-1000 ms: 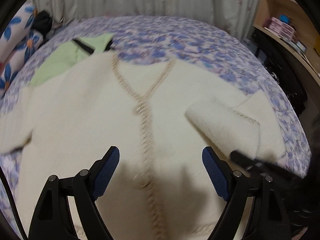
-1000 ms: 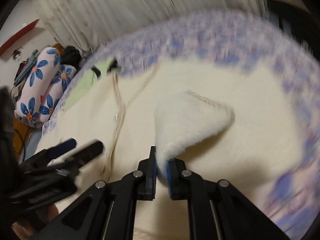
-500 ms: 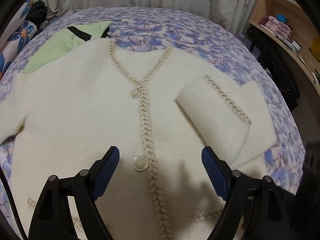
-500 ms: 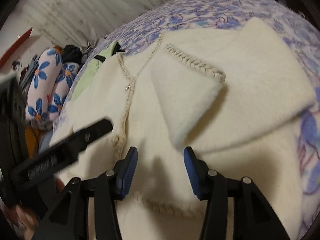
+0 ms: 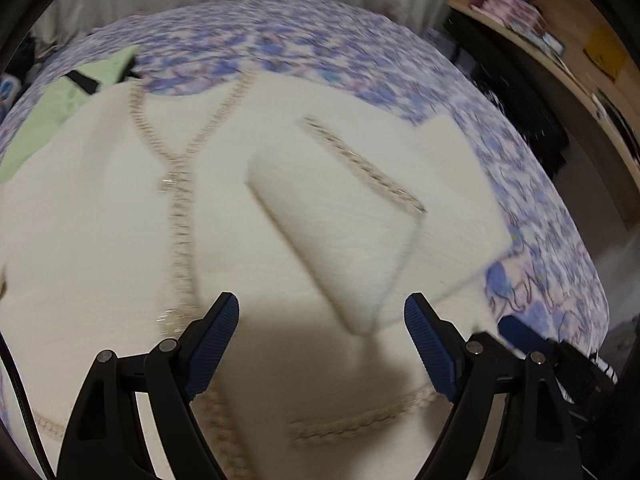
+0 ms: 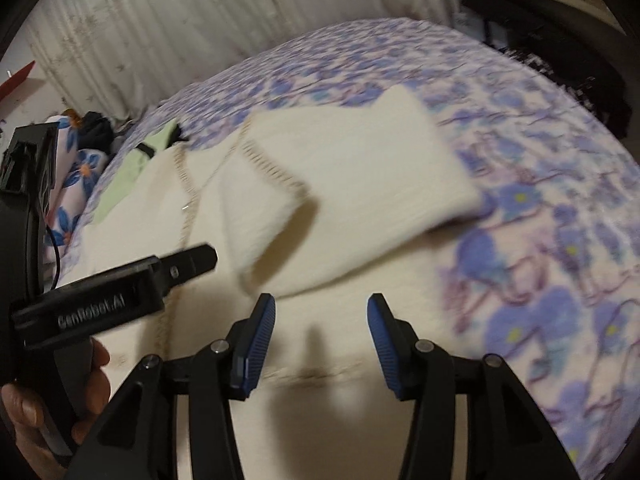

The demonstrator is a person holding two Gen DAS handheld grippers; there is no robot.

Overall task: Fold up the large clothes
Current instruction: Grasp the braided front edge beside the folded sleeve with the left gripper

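A cream fuzzy cardigan (image 5: 100,220) with braided trim lies front-up on the bed. Its sleeve (image 5: 332,232) is folded in across the chest, cuff trim facing up. My left gripper (image 5: 322,340) hovers open over the lower front, just below the sleeve's fold, with nothing between its pads. In the right wrist view the same cardigan (image 6: 360,184) and folded sleeve (image 6: 260,216) lie ahead. My right gripper (image 6: 320,336) stands open above the hem, clear of the cloth. One finger of the left gripper (image 6: 192,260) reaches in from the left there, held by a hand (image 6: 24,412).
The bed has a blue floral sheet (image 6: 560,240). A light green garment (image 5: 60,112) lies beyond the cardigan's far shoulder. Floral pillows (image 6: 76,184) and a pale curtain (image 6: 160,20) sit behind. A wooden shelf (image 5: 560,40) stands to the right of the bed.
My right gripper let go of the sleeve, opened and drew back; the sleeve now rests folded on the front. My left gripper slid right, from the button placket toward the sleeve.
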